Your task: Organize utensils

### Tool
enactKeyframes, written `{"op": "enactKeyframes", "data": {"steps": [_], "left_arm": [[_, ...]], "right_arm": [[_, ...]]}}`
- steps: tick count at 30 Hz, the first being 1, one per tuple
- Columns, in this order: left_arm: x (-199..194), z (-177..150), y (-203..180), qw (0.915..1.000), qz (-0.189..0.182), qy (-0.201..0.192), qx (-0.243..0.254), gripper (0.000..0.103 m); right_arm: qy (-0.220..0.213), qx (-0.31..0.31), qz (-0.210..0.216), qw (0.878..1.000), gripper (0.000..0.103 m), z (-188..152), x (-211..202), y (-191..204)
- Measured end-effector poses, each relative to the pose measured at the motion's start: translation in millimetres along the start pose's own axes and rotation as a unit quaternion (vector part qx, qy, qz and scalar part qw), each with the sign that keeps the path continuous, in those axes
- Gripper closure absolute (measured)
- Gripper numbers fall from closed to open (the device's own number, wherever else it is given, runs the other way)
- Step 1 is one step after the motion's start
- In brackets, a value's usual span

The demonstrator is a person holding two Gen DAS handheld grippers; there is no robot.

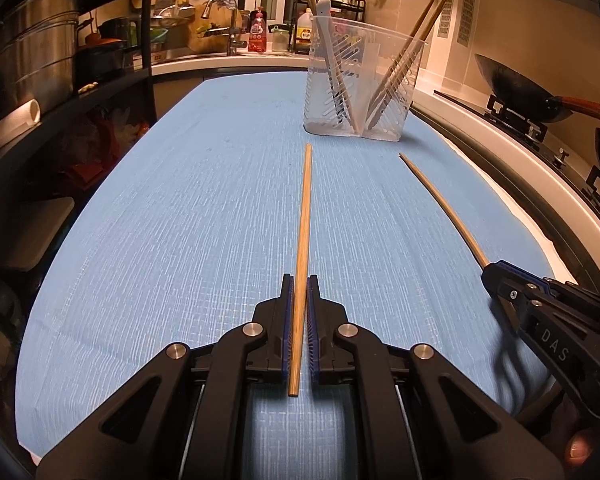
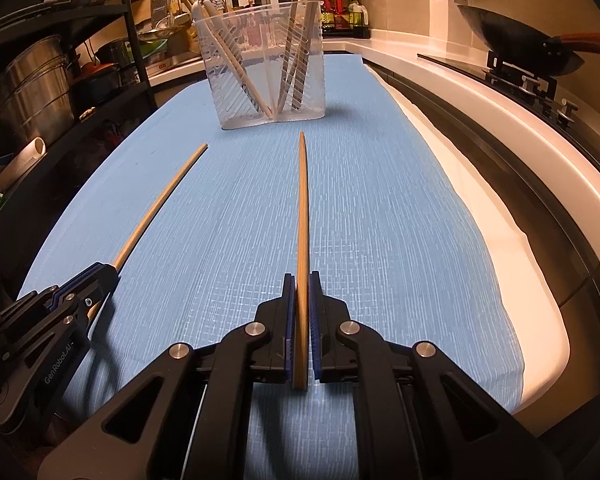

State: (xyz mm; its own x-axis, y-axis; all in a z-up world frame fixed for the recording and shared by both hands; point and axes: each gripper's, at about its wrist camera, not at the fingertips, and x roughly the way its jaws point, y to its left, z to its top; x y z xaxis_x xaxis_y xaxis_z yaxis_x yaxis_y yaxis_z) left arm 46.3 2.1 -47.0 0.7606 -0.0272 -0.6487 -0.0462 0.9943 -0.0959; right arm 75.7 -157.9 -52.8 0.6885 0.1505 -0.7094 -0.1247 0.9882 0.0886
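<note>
My left gripper (image 1: 299,280) is shut on a wooden chopstick (image 1: 304,216) that points straight ahead over the blue mat (image 1: 180,220). My right gripper (image 2: 301,278) is shut on a second wooden chopstick (image 2: 302,200), its thin tip aimed at the holder. Each gripper also shows in the other view: the right gripper (image 1: 490,270) with its chopstick (image 1: 440,196) at the right, the left gripper (image 2: 108,270) with its chopstick (image 2: 160,196) at the left. A clear plastic utensil holder (image 1: 364,80) (image 2: 264,64) stands ahead on the mat, with several chopsticks and a white utensil leaning inside.
A black shelf rack (image 1: 112,80) with metal pots (image 1: 36,44) runs along the left of the mat. A white counter edge (image 2: 480,128) and a stove with a dark wok (image 2: 520,40) lie to the right. A sink area with bottles sits behind the holder.
</note>
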Motion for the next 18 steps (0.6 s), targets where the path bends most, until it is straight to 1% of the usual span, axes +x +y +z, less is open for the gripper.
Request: {"op": "enactKeyframes", "data": {"steps": [18], "left_arm": [[-1.0, -1.8, -7.4, 0.9998, 0.010, -0.008, 0.012, 0.096]], "right_arm": [[0.000, -0.006, -0.001, 1.000, 0.096, -0.4, -0.2, 1.7]]}}
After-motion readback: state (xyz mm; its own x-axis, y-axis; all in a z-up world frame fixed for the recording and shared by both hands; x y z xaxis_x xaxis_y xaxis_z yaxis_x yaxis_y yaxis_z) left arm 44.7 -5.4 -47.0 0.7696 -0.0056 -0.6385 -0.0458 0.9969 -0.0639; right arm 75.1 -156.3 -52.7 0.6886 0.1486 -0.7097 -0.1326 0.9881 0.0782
